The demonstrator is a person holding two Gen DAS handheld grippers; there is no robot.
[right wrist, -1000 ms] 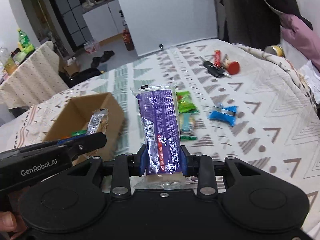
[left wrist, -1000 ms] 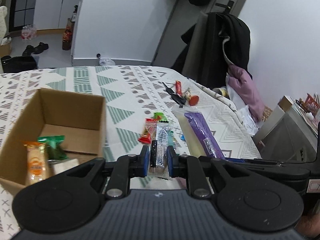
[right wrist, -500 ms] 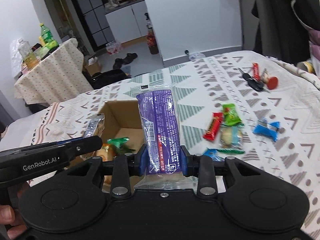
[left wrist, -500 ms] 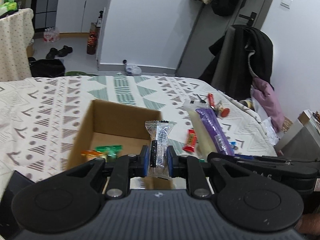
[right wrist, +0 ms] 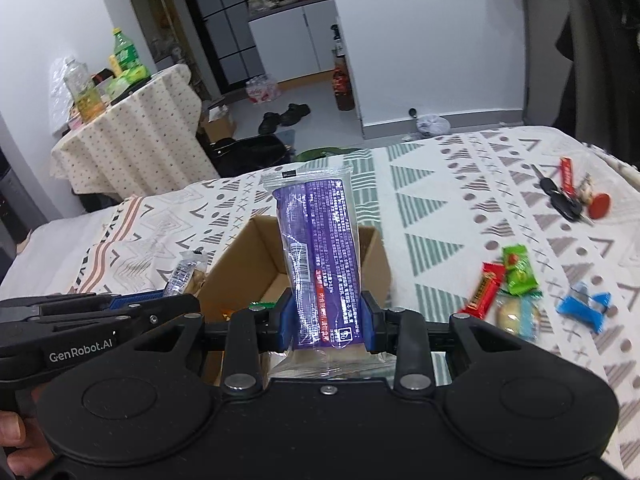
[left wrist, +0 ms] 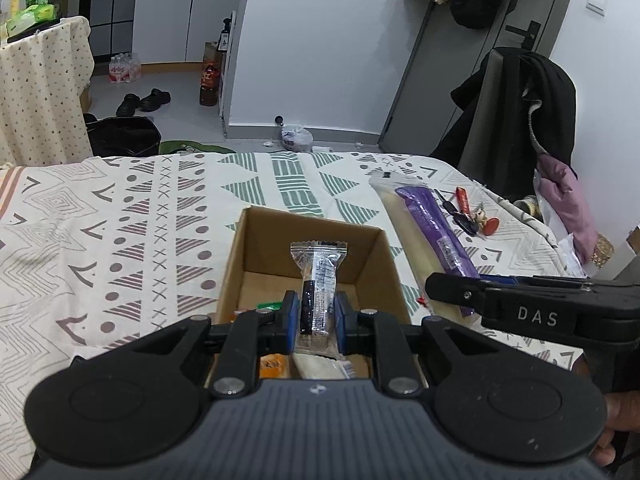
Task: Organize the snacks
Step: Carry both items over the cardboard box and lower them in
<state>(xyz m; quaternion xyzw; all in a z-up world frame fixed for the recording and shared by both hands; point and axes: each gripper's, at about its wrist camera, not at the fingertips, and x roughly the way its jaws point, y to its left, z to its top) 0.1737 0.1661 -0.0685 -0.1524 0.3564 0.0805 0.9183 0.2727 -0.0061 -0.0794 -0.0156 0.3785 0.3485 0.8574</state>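
My left gripper (left wrist: 316, 314) is shut on a clear-wrapped dark snack bar (left wrist: 318, 280) and hangs over the open cardboard box (left wrist: 256, 248). An orange packet (left wrist: 272, 364), a green packet (left wrist: 269, 305) and a pale packet (left wrist: 320, 366) lie inside the box. My right gripper (right wrist: 326, 322) is shut on a long purple snack pack (right wrist: 320, 256), held upright above the box's right side (right wrist: 372, 252). The purple pack (left wrist: 434, 236) also shows to the right of the box in the left wrist view.
On the patterned cloth (right wrist: 440, 200) right of the box lie a red bar (right wrist: 482, 290), a green packet (right wrist: 518, 270), a pale round snack (right wrist: 516, 316) and a blue packet (right wrist: 586, 308). Keys with a red tag (right wrist: 568, 196) lie further back. A coat-draped chair (left wrist: 516, 120) stands beyond the table's right edge.
Both grippers have swung left with their snacks, from above the loose snacks to over the cardboard box. The box now sits centred under the left gripper.
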